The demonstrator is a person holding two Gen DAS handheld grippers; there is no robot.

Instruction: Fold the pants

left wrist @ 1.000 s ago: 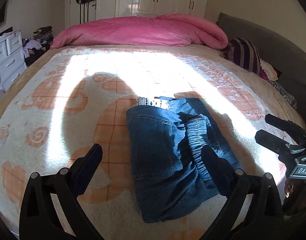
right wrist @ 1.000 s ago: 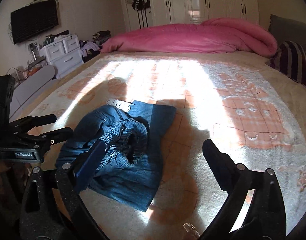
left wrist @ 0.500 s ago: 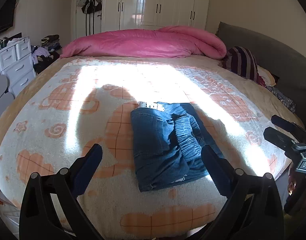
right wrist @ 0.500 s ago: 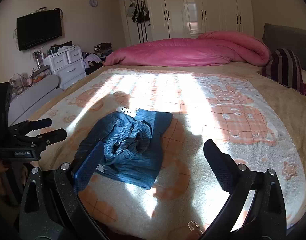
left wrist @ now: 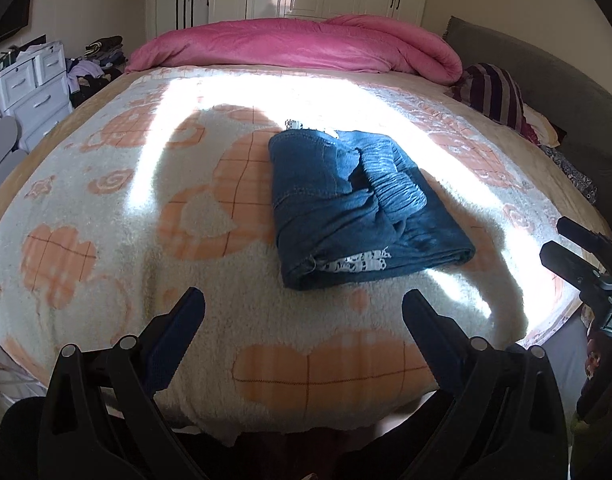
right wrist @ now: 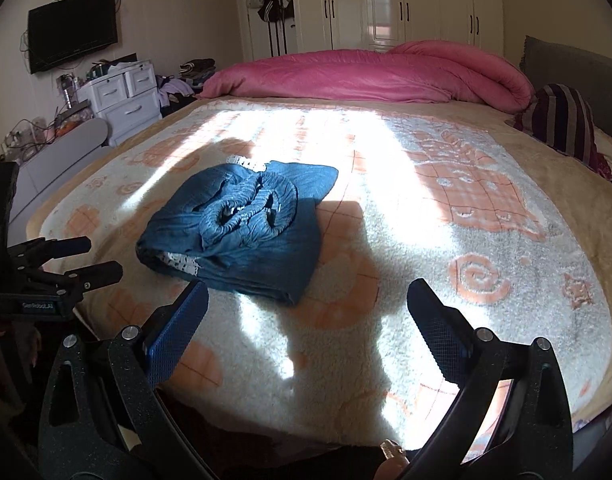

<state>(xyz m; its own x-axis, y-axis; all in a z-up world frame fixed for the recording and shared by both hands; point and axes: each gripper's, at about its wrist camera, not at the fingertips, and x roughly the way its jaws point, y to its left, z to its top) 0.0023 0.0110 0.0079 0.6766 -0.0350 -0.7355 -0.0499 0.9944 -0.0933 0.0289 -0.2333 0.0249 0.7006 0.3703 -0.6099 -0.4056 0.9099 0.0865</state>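
Note:
The blue denim pants [left wrist: 358, 204] lie folded in a compact bundle on the white-and-orange blanket [left wrist: 145, 208], elastic waistband on top and white lace trim showing at the near and far edges. They also show in the right wrist view [right wrist: 241, 232]. My left gripper [left wrist: 303, 312] is open and empty, held off the bed's near edge, short of the pants. My right gripper [right wrist: 308, 304] is open and empty, also back from the bundle. Each gripper shows in the other's view, the right one [left wrist: 578, 256] and the left one [right wrist: 85, 260].
A rolled pink duvet [left wrist: 306, 44] lies across the far end of the bed. A striped pillow [left wrist: 490, 92] and a grey headboard [left wrist: 546, 80] are at the right. White drawers [right wrist: 121, 96], a clothes pile and a wall TV [right wrist: 71, 42] stand left; wardrobes are behind.
Both grippers have pulled back and up from the bed, so the folded pants now lie farther ahead. The pants themselves have stayed put.

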